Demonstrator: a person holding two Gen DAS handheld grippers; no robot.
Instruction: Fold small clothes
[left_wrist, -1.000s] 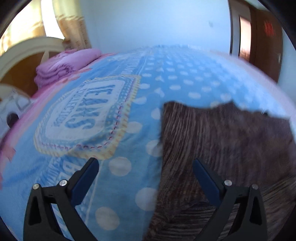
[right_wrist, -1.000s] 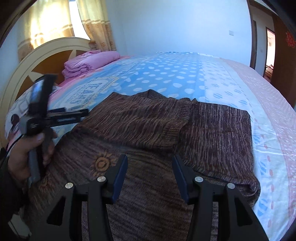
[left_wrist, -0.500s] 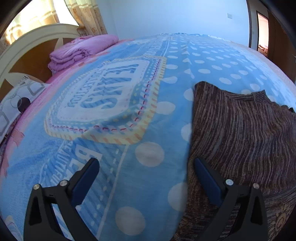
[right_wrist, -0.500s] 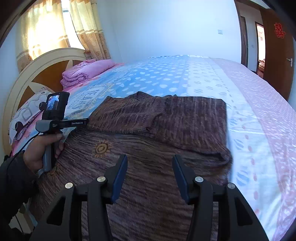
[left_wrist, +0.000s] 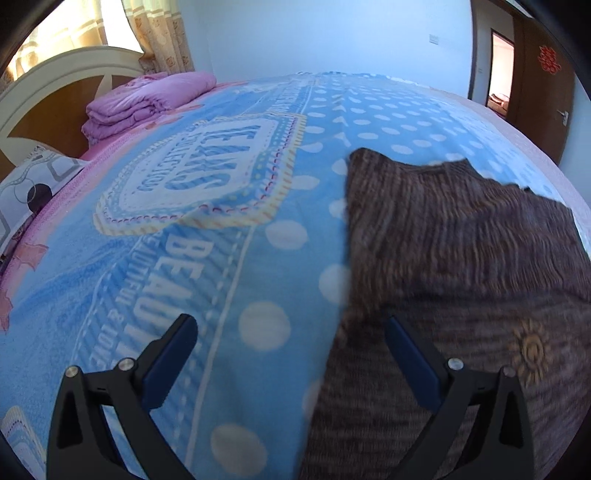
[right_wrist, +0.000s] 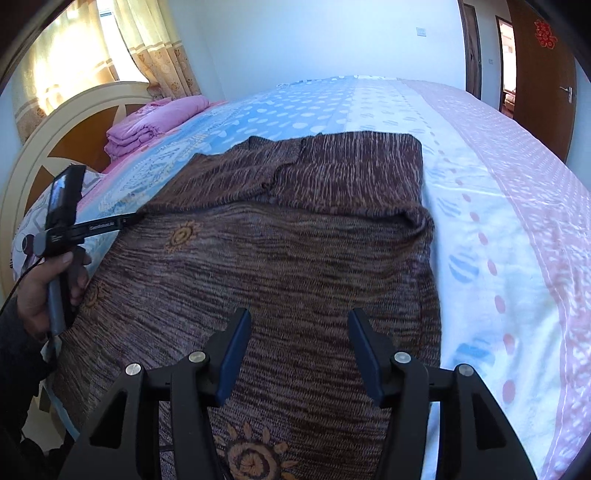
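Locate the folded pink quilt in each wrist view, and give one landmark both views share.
Left wrist view: the folded pink quilt sits upper left, at the head of the bed beside the headboard.
Right wrist view: the folded pink quilt sits upper left, smaller, beyond the brown sweater.
Shared landmark: the cream arched headboard, just left of the quilt in both.

Brown knit sweater (right_wrist: 280, 258) flat on bed, sleeves folded in.
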